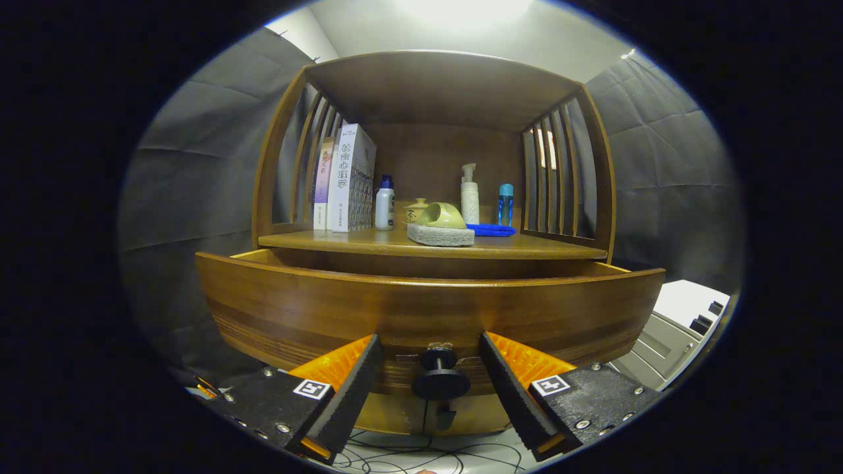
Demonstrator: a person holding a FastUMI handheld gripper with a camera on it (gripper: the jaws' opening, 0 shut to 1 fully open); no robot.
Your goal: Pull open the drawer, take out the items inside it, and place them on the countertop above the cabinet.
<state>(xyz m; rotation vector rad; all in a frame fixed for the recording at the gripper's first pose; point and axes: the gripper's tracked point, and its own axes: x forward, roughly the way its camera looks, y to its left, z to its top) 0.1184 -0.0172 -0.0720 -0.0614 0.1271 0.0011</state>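
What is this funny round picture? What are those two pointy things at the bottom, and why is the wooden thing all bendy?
The picture comes from a camera that rides on a hand-held grabbing tool. A person carries it, so you see what it sees. The lens is very wide, which makes straight wood look curved.

The two pointy things are the tool's fingers. They are spread apart, with a small round knob between them. They are not squeezing it.

The knob belongs to a wooden drawer, which is pulled out a little. You cannot see inside it from here.

Above it is a countertop holding books, a white bottle, a small lidded pot, a green cup lying on a grey sponge, a blue cloth, a pump bottle and a blue bottle.
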